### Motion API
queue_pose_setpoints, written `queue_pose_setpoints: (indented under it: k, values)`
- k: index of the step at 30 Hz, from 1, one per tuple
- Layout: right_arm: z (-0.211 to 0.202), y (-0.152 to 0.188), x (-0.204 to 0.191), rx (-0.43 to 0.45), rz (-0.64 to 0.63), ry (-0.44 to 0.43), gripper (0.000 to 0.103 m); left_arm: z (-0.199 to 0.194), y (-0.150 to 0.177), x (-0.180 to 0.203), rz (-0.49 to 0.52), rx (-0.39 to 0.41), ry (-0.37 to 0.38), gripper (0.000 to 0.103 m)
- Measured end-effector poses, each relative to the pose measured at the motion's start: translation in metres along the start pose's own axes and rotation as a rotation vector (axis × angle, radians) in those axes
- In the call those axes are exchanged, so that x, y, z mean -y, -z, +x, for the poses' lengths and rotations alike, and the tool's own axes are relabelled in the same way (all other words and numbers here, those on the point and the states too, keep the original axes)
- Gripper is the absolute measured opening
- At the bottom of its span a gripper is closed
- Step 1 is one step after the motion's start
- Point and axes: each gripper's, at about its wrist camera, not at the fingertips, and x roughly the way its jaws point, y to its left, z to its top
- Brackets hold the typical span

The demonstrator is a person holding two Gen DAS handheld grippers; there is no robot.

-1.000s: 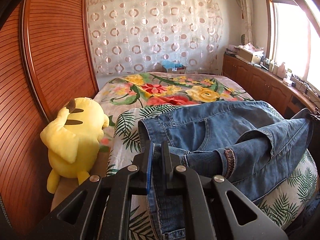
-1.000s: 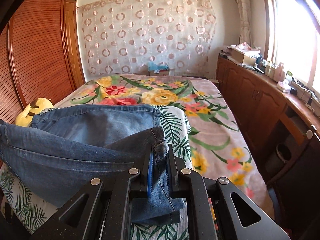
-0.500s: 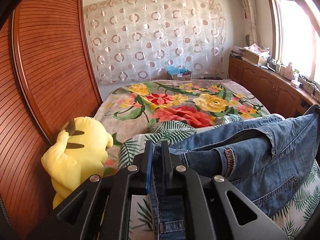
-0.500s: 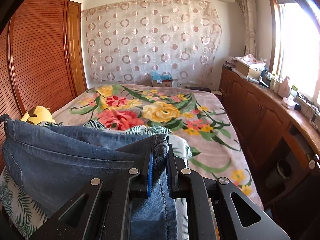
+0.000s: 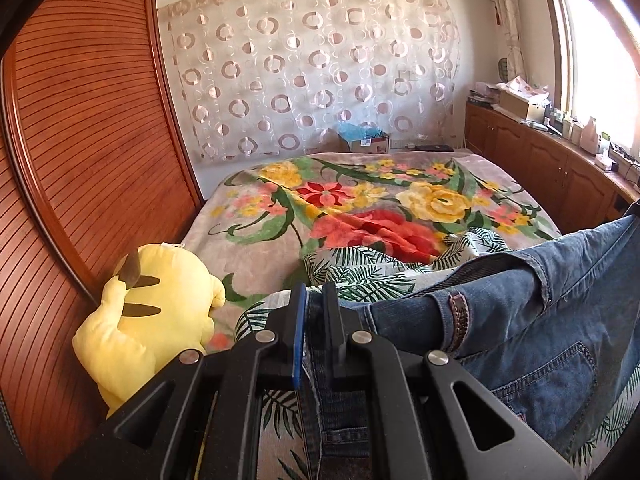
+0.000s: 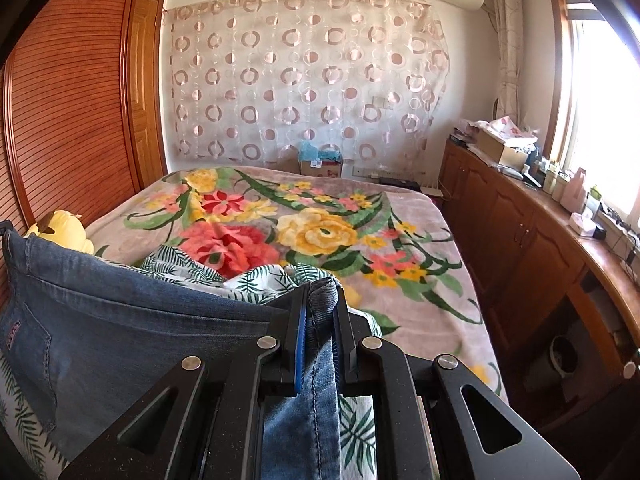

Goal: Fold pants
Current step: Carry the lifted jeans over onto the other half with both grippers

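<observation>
Blue denim pants point(image 5: 532, 320) hang stretched between my two grippers above the near end of the bed. My left gripper point(image 5: 314, 300) is shut on the denim's left edge, near the waistband and a belt loop. My right gripper point(image 6: 320, 300) is shut on the other edge of the pants point(image 6: 132, 320), where a folded denim hem shows between the jaws. A back pocket shows in both views. The lower part of the pants hangs out of sight below the grippers.
A leaf-print sheet point(image 5: 360, 272) lies rumpled on the floral blanket point(image 6: 312, 232) under the pants. A yellow plush toy point(image 5: 156, 312) sits at the bed's left edge by the wooden wardrobe point(image 5: 80, 152). Wooden cabinets point(image 6: 532, 240) with clutter run along the right wall.
Both grippers have risen and drawn back with the pants, lifting the denim off the bed. The leaf-print sheet and more of the blanket now show beyond it.
</observation>
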Motion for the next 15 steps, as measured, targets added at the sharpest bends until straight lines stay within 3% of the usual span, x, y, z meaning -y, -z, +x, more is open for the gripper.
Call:
queue_pose_setpoints:
  k: [7, 15]
  values:
    - [0.026, -0.012, -0.008, -0.026, -0.025, 0.014, 0.011, 0.028, -0.004, -0.003, 0.005, -0.032, -0.015, 0.009]
    - [0.065, -0.015, -0.016, -0.114, -0.067, 0.028, 0.011, 0.06, 0.008, -0.002, 0.001, -0.1, -0.005, 0.009]
